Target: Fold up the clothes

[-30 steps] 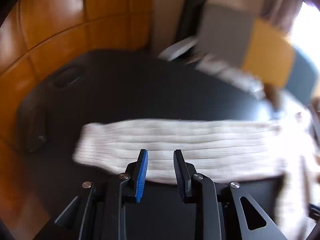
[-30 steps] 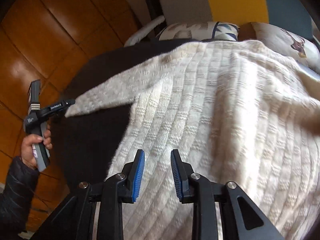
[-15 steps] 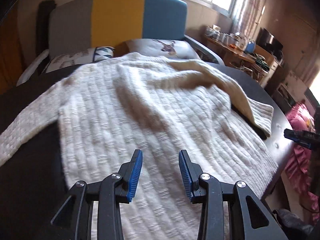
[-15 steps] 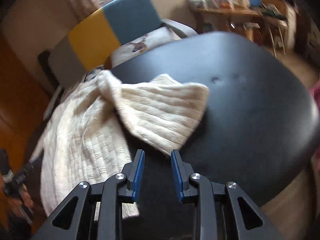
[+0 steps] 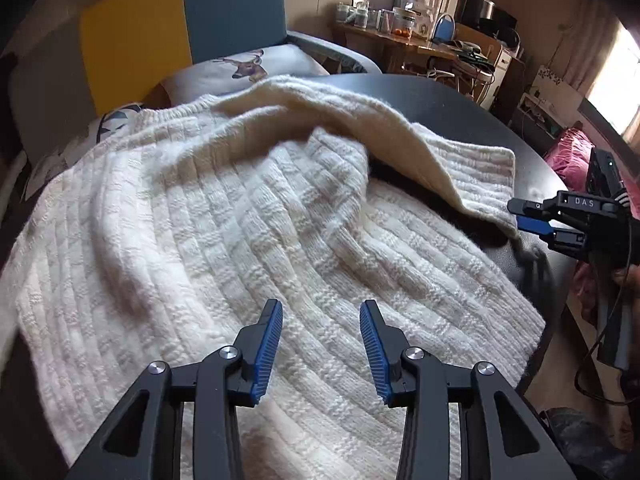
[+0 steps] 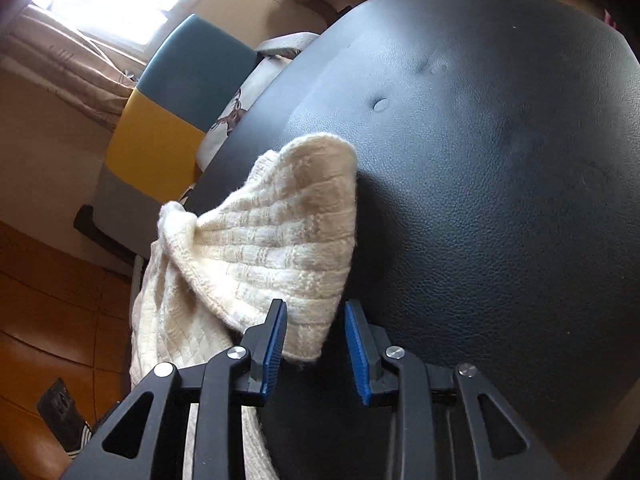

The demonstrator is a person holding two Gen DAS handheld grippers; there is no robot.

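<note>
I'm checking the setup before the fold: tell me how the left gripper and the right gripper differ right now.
The left gripper hovers over the body of the sweater, nothing between its fingers; the right gripper sits at the sleeve cuff, whose edge lies between its fingers. The left points across knit fabric, the right mostly across bare black table. Both are open, with blue pads on black frames.

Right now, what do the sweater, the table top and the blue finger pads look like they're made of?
Sweater: cream knit, probably wool or acrylic; ribbed block pattern, fuzzy edges.
Table top: black, looks like leather or faux leather; pebbled grain, soft sheen, small dimples.
Finger pads on the left hand-held gripper: blue, likely rubber or soft plastic; fine ridges, matte. The arms look like black rigid plastic.
</note>
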